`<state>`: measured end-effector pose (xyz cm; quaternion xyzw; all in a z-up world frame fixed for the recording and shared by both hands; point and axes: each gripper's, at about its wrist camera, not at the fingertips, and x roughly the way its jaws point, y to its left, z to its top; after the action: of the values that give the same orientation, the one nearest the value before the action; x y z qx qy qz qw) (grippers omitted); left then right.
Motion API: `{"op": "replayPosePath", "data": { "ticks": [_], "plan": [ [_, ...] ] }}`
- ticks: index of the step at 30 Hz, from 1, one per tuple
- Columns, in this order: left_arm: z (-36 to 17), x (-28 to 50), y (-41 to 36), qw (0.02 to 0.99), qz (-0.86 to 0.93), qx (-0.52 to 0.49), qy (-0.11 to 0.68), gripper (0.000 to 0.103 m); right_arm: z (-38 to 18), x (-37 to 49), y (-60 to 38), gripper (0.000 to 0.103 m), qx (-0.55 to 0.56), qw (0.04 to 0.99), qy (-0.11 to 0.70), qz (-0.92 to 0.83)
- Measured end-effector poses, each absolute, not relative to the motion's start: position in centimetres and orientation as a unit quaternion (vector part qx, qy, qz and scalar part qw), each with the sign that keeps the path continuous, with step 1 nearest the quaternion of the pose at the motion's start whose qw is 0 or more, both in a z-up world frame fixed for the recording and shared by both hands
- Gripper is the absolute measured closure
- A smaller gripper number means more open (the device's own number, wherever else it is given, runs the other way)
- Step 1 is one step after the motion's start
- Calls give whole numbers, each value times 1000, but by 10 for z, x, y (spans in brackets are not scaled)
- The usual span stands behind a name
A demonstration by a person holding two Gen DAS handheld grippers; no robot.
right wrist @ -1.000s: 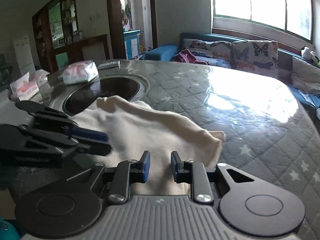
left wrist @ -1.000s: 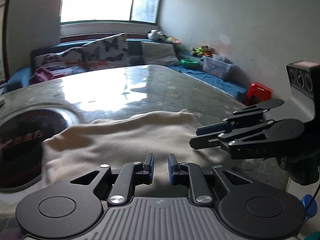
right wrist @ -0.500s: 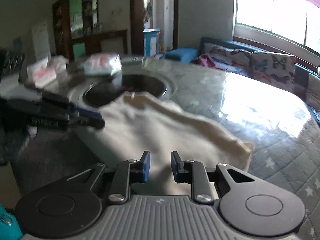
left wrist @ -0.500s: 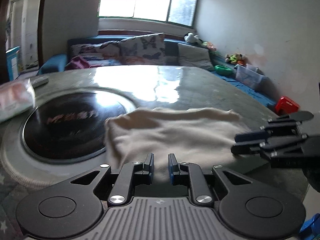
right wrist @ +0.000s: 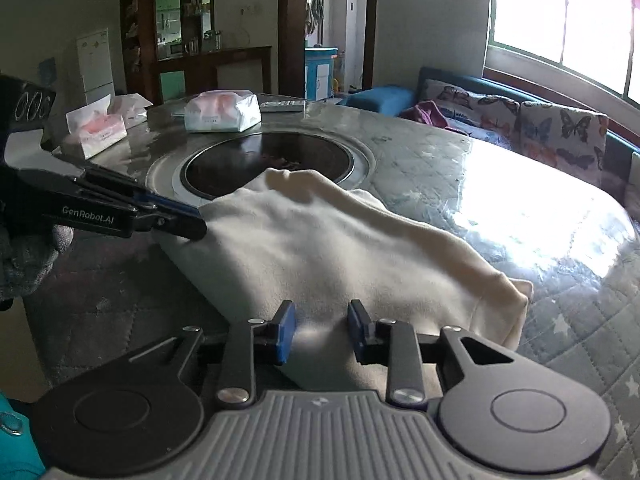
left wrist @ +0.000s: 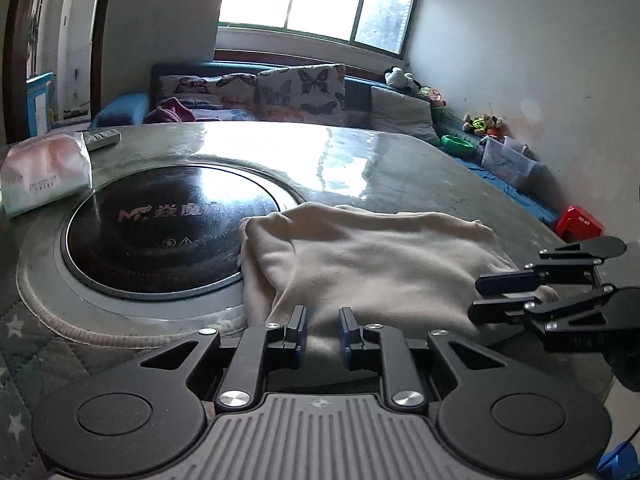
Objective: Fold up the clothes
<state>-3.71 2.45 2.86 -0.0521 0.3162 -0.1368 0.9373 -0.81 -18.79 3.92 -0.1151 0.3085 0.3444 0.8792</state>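
A cream folded garment (left wrist: 372,264) lies on the round table, its far left corner over the black cooktop; it also shows in the right wrist view (right wrist: 336,256). My left gripper (left wrist: 323,330) is open over the garment's near left edge, holding nothing. My right gripper (right wrist: 321,330) is open wider over the near edge further right. In the left wrist view the right gripper (left wrist: 486,294) shows side-on at the garment's right end. In the right wrist view the left gripper (right wrist: 192,222) touches the garment's left corner.
A black round cooktop (left wrist: 160,232) is set in the table (right wrist: 460,168). Tissue packs (right wrist: 220,110) and a remote (left wrist: 100,138) lie at the far side. A sofa with butterfly cushions (left wrist: 300,88) and a red stool (left wrist: 580,224) stand beyond the table.
Both grippers have moved left along the garment's near edge. The right gripper's jaws have opened wider. The garment lies as it did.
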Motion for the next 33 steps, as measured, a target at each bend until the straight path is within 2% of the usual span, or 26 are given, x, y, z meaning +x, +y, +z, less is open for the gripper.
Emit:
{"op": "replayPosePath", "data": {
  "ticks": [5, 26, 31, 33],
  "plan": [
    [37, -27, 17, 942, -142, -50, 299, 83, 43, 5, -187, 75, -105, 882, 308, 341],
    [25, -16, 29, 935, -131, -61, 323, 83, 24, 94, -198, 75, -40, 897, 350, 267],
    [33, -22, 34, 940, -118, -65, 314, 83, 36, 74, -191, 73, -76, 898, 328, 284],
    [33, -24, 38, 941, -110, -66, 314, 83, 40, 61, -184, 66, -93, 893, 322, 302]
  ]
}}
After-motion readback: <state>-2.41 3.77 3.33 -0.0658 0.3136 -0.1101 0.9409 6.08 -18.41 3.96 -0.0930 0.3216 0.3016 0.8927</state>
